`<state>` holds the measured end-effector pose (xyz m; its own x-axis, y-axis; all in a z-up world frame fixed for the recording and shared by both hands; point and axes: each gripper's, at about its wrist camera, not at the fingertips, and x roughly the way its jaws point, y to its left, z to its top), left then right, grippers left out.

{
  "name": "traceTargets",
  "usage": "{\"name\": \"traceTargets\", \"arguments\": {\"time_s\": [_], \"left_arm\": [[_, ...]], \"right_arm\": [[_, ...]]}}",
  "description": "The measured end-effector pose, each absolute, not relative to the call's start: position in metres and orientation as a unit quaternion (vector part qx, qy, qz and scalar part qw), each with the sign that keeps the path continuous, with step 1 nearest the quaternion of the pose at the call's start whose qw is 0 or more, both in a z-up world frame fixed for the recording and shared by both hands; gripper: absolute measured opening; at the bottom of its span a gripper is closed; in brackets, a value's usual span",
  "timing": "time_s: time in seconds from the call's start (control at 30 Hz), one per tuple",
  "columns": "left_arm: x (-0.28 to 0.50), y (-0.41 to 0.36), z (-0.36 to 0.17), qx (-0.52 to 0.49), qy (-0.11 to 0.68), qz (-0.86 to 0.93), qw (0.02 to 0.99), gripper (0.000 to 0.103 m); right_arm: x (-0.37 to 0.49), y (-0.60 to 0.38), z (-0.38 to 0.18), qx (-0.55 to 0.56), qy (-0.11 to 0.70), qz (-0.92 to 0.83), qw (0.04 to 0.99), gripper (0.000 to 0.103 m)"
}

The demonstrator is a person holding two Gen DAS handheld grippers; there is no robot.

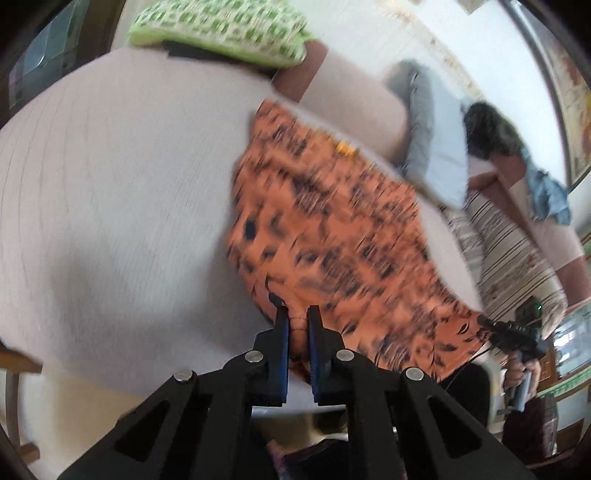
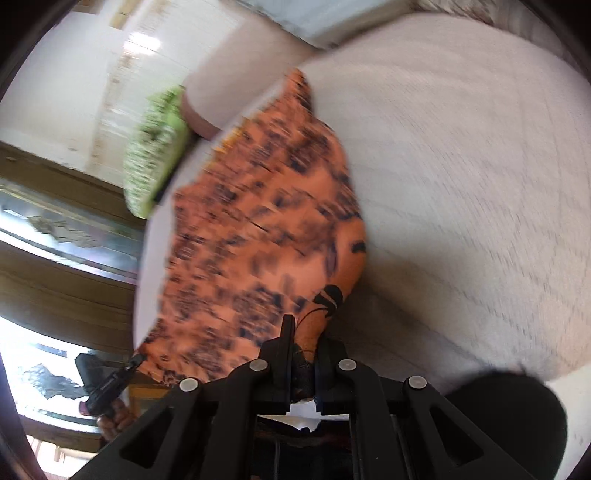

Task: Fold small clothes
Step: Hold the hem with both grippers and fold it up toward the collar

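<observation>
An orange garment [image 1: 332,229] with a dark leaf print lies spread on a pale pink sofa seat [image 1: 110,192]. My left gripper [image 1: 298,314] is shut on its near left corner, a bunch of orange cloth pinched between the blue pads. In the right wrist view the same orange garment [image 2: 258,229] stretches away from my right gripper [image 2: 304,334], which is shut on its near right corner. Each view shows the other gripper at the far corner of the cloth: the right gripper [image 1: 513,332] and the left gripper [image 2: 110,380], each held in a hand.
A green-and-white patterned cushion [image 1: 221,29] rests at the sofa's back left. A grey pillow [image 1: 436,140], a striped cloth [image 1: 513,258] and a blue garment [image 1: 550,199] lie to the right. A dark rounded shape [image 2: 509,417] sits at the lower right.
</observation>
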<state>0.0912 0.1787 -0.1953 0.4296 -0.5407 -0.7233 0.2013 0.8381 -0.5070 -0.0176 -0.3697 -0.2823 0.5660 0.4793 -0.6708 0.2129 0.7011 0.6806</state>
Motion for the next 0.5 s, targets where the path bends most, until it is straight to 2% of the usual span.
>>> {"name": "traceTargets", "arguments": {"time_s": [0.23, 0.5], "left_arm": [[0.188, 0.168, -0.144, -0.203, 0.442, -0.219, 0.846, 0.009], [0.359, 0.145, -0.156, -0.214, 0.455, -0.152, 0.851, 0.008]], "right_arm": [[0.049, -0.399, -0.219, 0.41, 0.384, 0.122, 0.818, 0.008], [0.214, -0.429, -0.213, 0.416, 0.372, 0.072, 0.827, 0.008]]}}
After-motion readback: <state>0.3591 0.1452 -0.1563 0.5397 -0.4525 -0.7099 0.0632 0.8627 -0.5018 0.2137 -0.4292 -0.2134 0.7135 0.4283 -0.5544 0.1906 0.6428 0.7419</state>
